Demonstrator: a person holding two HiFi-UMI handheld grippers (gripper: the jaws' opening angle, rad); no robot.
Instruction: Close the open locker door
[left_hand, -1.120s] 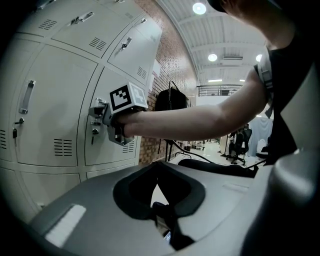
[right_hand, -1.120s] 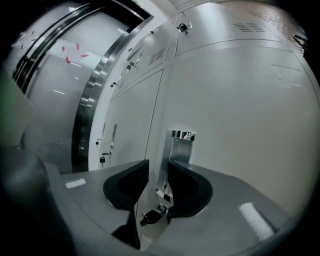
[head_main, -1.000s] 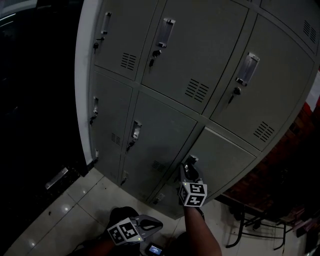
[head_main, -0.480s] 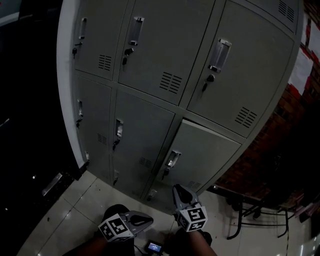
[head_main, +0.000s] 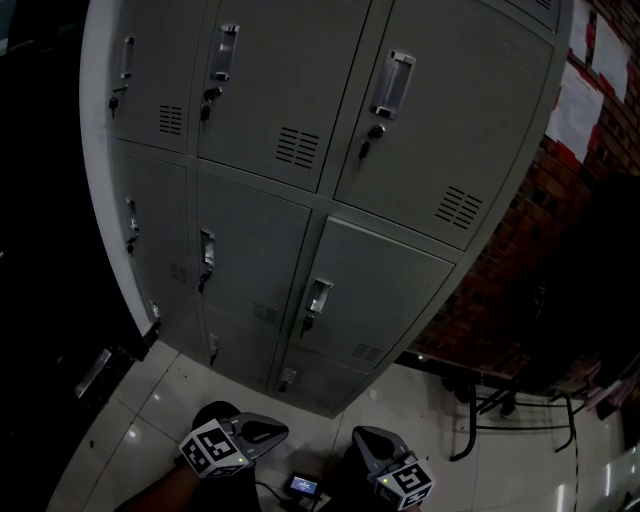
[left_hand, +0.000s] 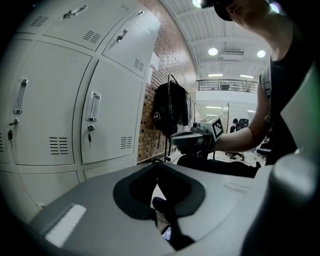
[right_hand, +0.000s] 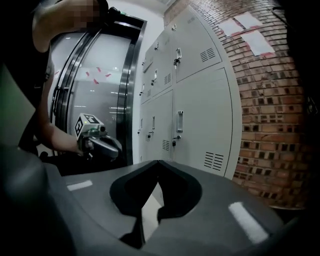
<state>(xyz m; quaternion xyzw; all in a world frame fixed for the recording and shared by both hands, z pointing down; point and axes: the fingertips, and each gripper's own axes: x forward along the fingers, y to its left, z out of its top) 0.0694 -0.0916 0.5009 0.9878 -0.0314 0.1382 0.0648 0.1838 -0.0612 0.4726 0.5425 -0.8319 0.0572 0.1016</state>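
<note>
The grey locker bank (head_main: 300, 110) fills the head view. The middle-row right door (head_main: 385, 290) with its metal handle (head_main: 318, 297) lies level with its neighbours, with no gap that I can make out. The same door (right_hand: 200, 125) shows in the right gripper view. My right gripper (head_main: 364, 436) hangs low above the floor, well short of the lockers, shut and empty. My left gripper (head_main: 278, 431) is beside it, also shut with nothing between its tips. Each gripper shows in the other's view: the right gripper (left_hand: 192, 140) and the left gripper (right_hand: 102, 142).
A brick wall (head_main: 510, 260) runs right of the lockers, with a black bag (left_hand: 170, 107) hanging on it. A metal frame with thin legs (head_main: 500, 410) stands on the tiled floor at the right. A small lit device (head_main: 303, 486) lies between the grippers. Dark glass doors (right_hand: 95, 90) are to the left.
My right gripper has drawn back from the locker door's handle, down towards the floor, and its jaws have shut. The door's top edge no longer stands out. The left gripper barely moved.
</note>
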